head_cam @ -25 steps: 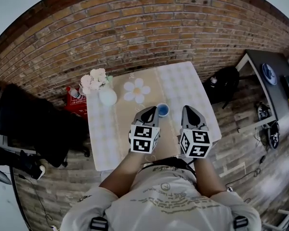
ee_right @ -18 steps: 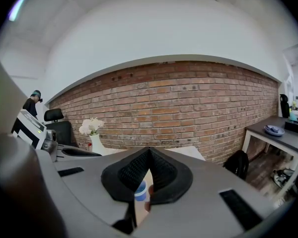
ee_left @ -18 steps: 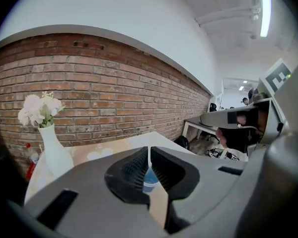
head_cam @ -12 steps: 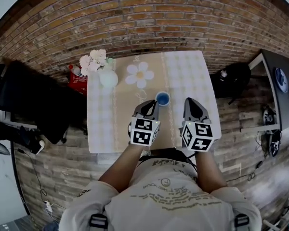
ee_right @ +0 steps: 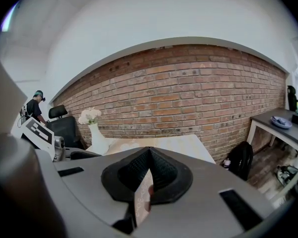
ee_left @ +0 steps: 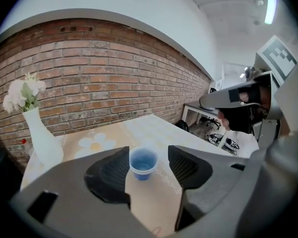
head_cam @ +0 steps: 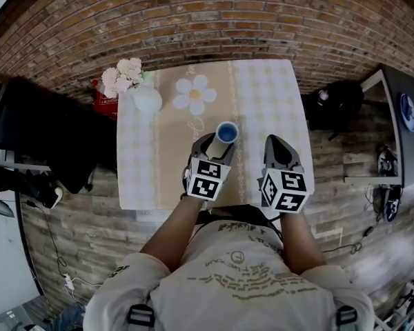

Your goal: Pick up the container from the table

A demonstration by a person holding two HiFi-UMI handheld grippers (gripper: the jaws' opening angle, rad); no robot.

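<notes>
A small blue cup stands upright on the beige runner of the table. In the left gripper view the cup shows in the gap between the two black pads, just ahead of them and not touched. My left gripper is right at the cup's near side, and its jaws are opening. Over the table's near right part, my right gripper is shut with nothing in it, a hand's width right of the cup.
A white vase with pale flowers stands at the table's far left, a flower-shaped mat beside it. A black chair is left of the table. A black bag and a desk are on the right.
The left gripper's jaws have parted and it has closed in on the cup, which now sits at its tips. Both grippers have come lower over the table.
</notes>
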